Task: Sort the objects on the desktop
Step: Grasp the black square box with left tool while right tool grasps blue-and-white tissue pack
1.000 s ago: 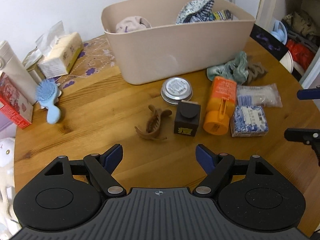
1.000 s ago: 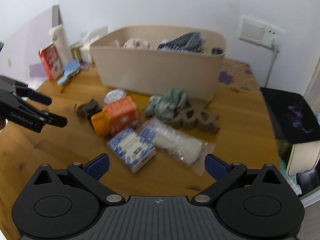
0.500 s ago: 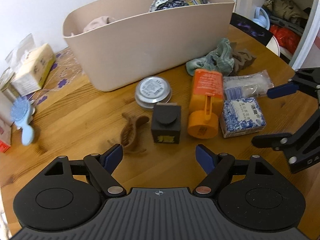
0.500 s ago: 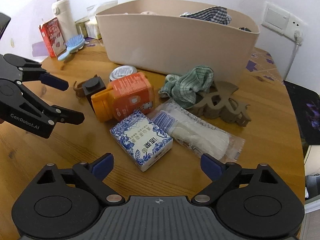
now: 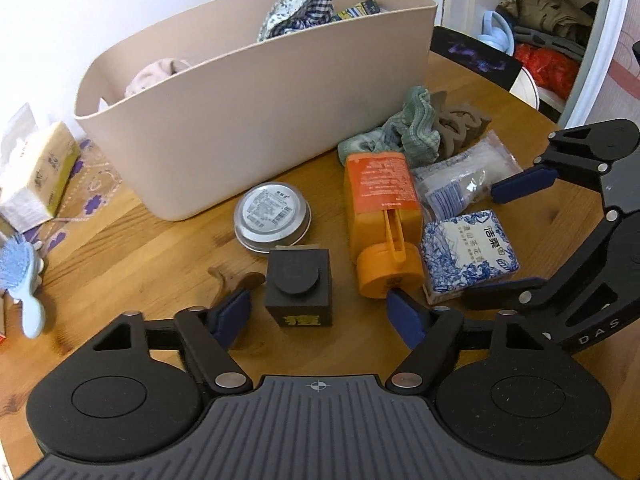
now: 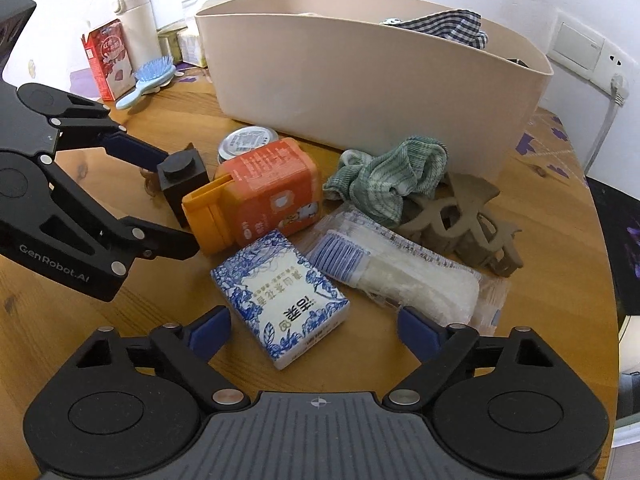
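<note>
Since a second ago both grippers have come down closer over the clutter, and each now shows in the other's view.

The round wooden table [image 5: 152,248], grain visible, carries a large oval beige plastic bin [image 5: 256,120] with smooth walls; checked and pink cloth show above its rim.

In front of the bin lie the loose items. An orange plastic bottle [image 5: 380,208] lies on its side, cap toward the camera. A crumpled green checked cloth [image 6: 384,176] rests against a taupe claw hair clip [image 6: 464,216]. A clear crinkled packet of cotton swabs [image 6: 404,272] lies beside a blue-and-white printed tissue pack [image 6: 280,300], rectangular and soft-edged. A flat round metal tin [image 5: 272,218] sits near the bin wall. A small black cube with a round knob [image 5: 299,288] stands next to a brown hair claw [image 5: 230,280].

The left gripper [image 5: 318,312] stands wide, jaws closing, the black cube between them, pads apart from it. The right gripper [image 6: 314,328] stands wide, jaws closing, the tissue pack between them, untouched.
</note>
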The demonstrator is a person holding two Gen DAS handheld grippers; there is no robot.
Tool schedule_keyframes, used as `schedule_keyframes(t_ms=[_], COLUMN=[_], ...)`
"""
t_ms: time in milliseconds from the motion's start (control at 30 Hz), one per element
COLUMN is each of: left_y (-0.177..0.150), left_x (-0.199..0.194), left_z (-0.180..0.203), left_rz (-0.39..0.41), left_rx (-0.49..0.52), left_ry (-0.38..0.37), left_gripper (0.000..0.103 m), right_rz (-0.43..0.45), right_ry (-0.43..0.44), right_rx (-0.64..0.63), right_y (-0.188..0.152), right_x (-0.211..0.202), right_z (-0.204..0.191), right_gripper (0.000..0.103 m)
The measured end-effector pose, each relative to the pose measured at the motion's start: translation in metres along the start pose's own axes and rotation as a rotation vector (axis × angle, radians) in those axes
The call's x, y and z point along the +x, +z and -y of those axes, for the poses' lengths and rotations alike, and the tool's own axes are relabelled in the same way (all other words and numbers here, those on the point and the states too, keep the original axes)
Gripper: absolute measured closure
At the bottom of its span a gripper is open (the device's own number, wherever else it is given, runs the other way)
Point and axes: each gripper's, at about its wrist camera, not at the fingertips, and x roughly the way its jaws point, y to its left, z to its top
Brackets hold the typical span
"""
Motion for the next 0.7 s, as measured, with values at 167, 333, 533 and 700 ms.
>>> schedule_keyframes(t_ms=[167,333,533,700], left_y=[0.002,0.003,0.005,0.004], left_x=[0.006,0.011,0.012,0.011], left_z=[0.001,0.001,-0.003,-0.006], left_rz=[-0.013,-0.023,-0.025,-0.028], left_rx=[-0.004,-0.012,-0.047,-0.06], left_ry=[-0.005,-0.022,-0.046,-0.041], left_gripper=[0.031,0.037,0.053,0.069], right_rz=[0.002,0.01,0.023,0.032], right_ry=[0.012,0.015,0.038,0.051], right_rx=[-0.005,-0.032,-0.052,-0.07], right_y=[0.003,0.005,0.009,0.01], right_x=[0.003,0.006,0.006,0.004], right_z=[0.002,-0.001,-0.005,-0.006], right_gripper=[0.012,0.013,0.03,0.048])
